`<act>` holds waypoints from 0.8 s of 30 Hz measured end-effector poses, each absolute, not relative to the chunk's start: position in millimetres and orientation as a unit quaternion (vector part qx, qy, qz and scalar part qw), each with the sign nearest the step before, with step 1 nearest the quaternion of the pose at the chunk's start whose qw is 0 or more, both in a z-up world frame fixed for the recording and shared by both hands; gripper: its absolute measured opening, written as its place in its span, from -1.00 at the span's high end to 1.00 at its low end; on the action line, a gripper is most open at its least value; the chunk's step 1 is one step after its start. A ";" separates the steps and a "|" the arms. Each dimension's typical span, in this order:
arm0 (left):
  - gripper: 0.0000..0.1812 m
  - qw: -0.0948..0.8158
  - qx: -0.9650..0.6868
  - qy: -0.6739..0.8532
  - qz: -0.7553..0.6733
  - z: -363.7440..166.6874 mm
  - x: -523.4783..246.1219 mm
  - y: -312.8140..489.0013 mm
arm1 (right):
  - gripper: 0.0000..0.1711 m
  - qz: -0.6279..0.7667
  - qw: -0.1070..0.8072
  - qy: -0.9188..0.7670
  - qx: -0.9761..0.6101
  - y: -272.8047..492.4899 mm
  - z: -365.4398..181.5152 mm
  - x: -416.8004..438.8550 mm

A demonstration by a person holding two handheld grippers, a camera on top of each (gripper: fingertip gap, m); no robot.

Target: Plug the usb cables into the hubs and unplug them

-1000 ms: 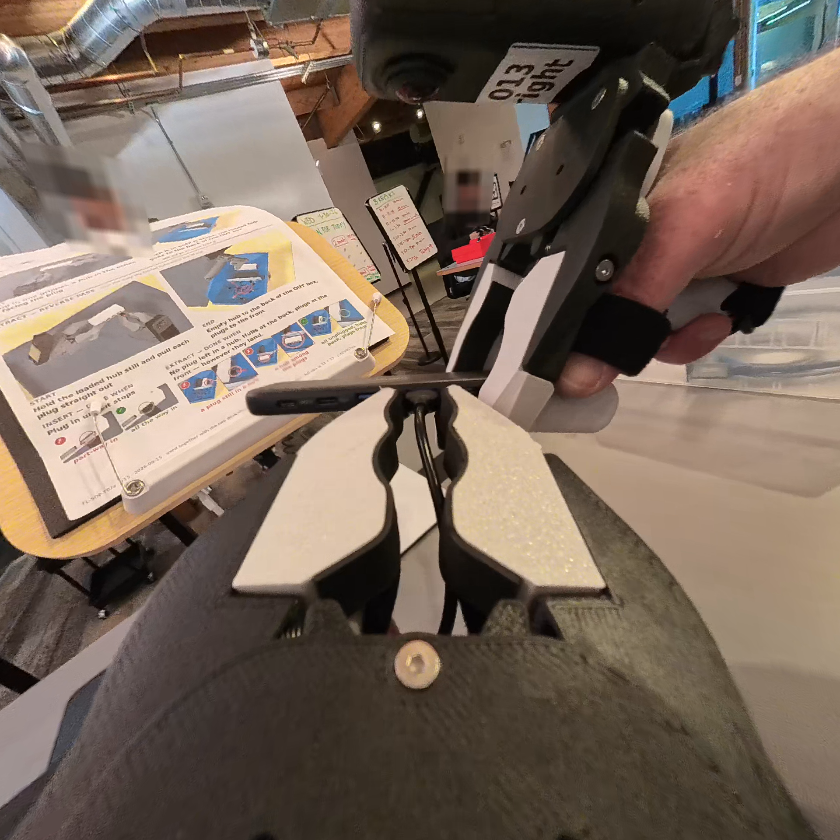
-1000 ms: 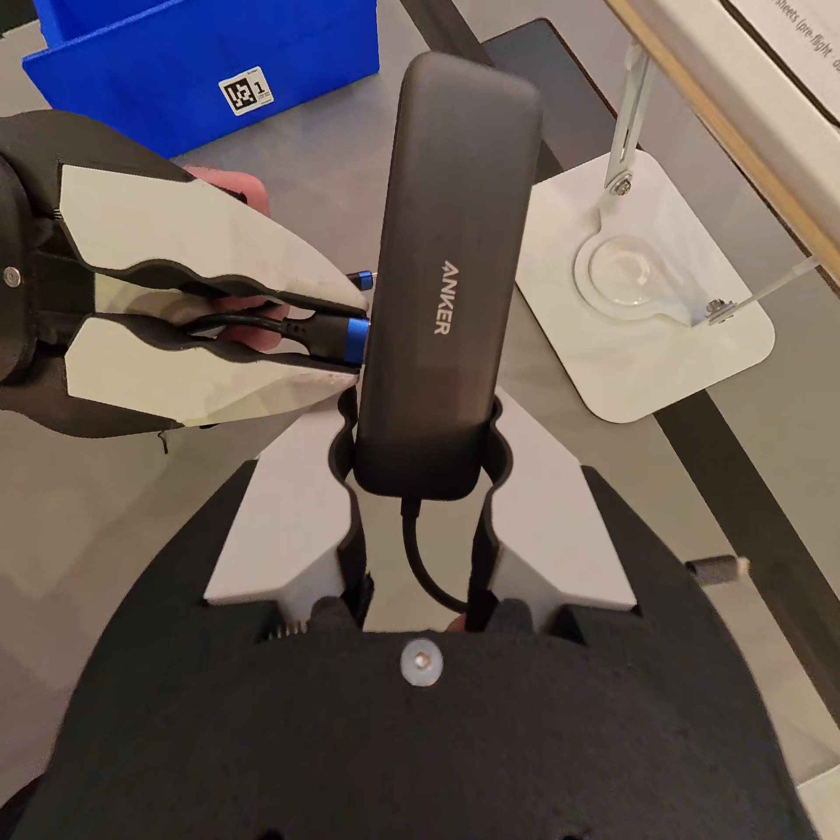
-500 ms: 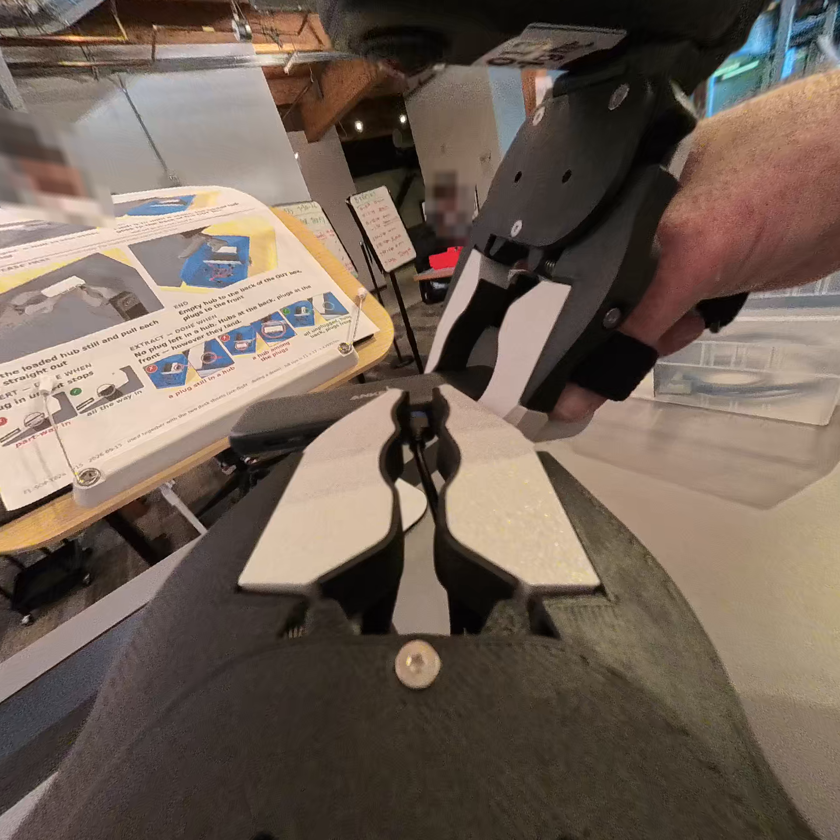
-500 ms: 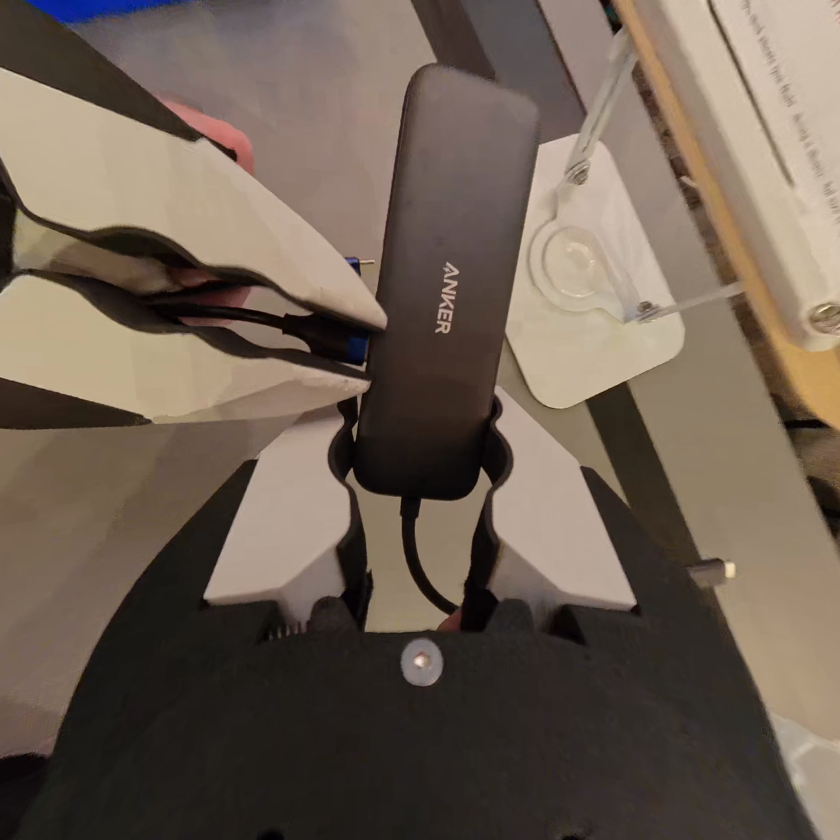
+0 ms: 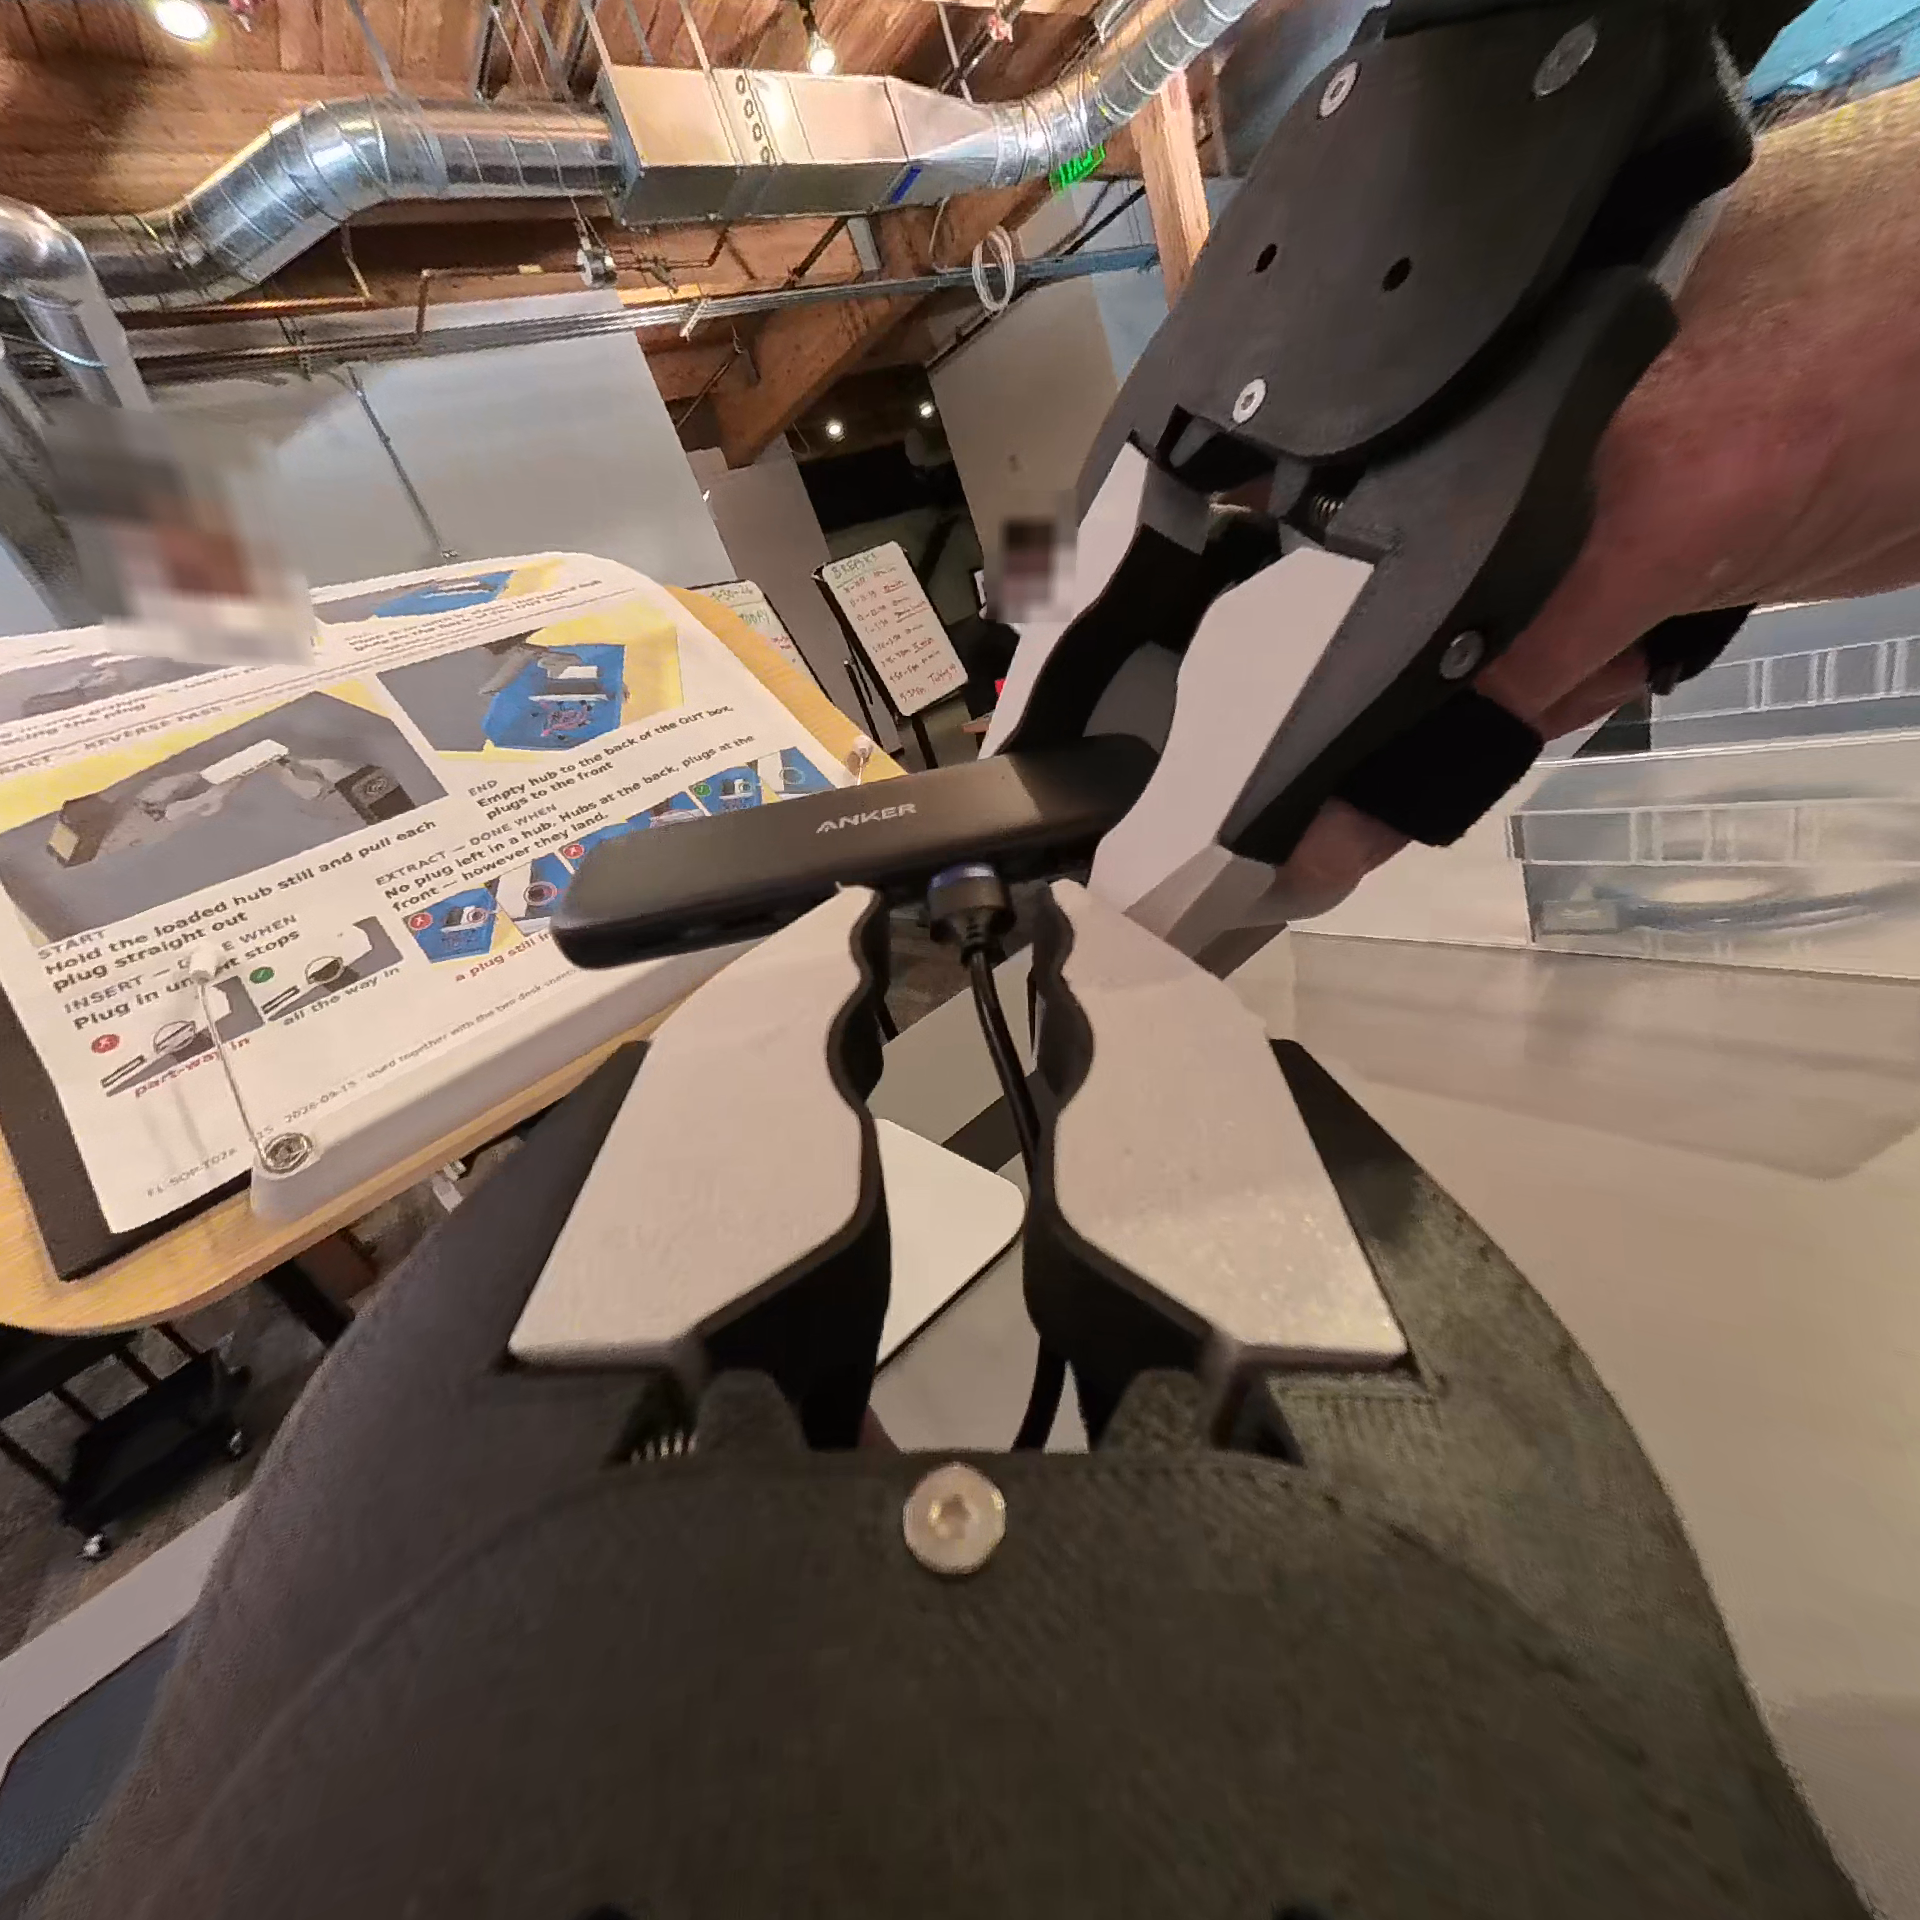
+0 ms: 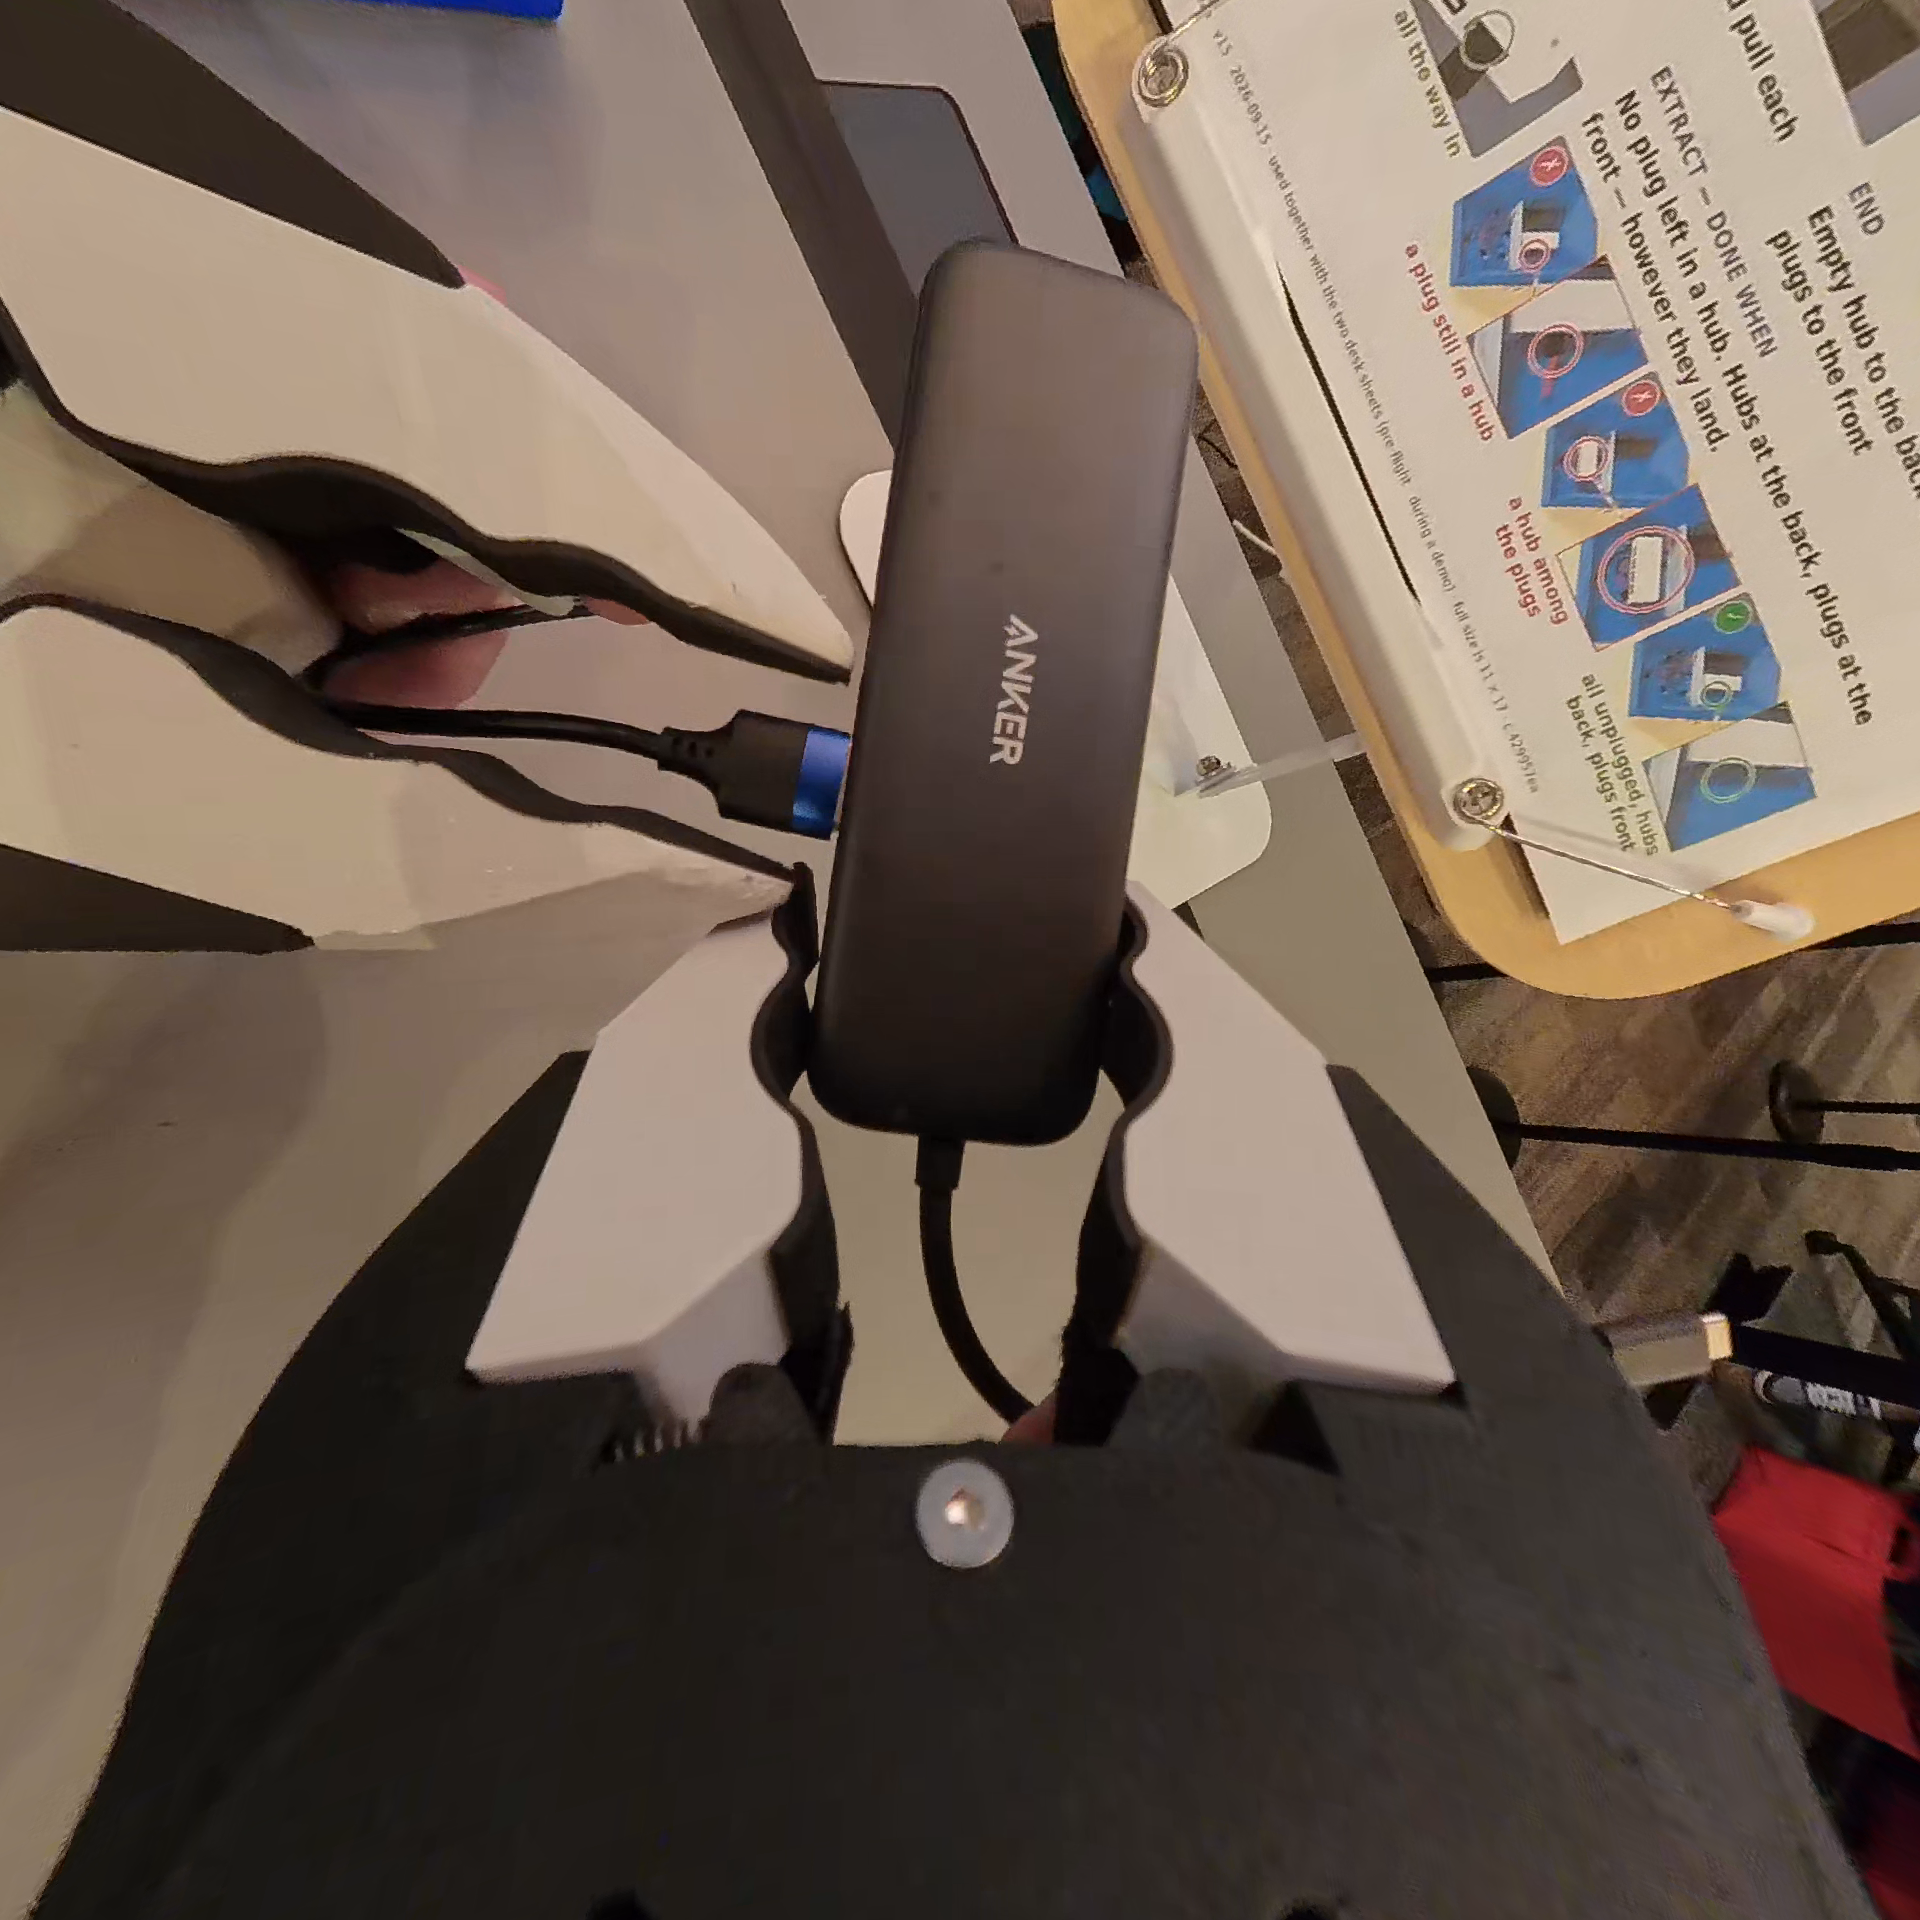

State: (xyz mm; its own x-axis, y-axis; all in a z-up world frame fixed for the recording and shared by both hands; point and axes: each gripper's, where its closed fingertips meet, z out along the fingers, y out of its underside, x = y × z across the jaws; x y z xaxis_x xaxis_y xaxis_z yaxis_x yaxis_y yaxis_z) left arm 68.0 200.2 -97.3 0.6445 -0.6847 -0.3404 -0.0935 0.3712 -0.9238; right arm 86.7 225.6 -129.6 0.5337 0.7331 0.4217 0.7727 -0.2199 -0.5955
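Gripping the near end of the black hub (image 6: 1013, 665) at the centre of the right wrist view, the right hand-held gripper (image 6: 961, 997) holds it clamped above the grey desk (image 6: 187, 1091). From the left of that frame the left hand-held gripper (image 6: 821, 769) stands parted around the usb cable (image 6: 499, 717), whose blue-collared plug (image 6: 795, 769) sits in the hub's side. An instruction sheet (image 6: 1662, 436) lies at the upper right.

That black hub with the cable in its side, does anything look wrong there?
Nothing stands out. The hub is clamped straight in the right hand-held gripper, and the blue-ringed plug sits in its side.
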 end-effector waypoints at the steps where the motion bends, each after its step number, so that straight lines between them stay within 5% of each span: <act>1: 0.72 0.742 -0.520 0.374 -0.200 -96.9 68.4 199.1 | 0.39 -0.023 0.398 -0.481 -0.781 225.3 -129.6 86.7; 24: 0.81 0.749 -0.511 0.367 -0.207 -92.0 68.5 196.4 | 0.40 0.035 0.417 -0.471 -0.777 220.3 -126.4 78.4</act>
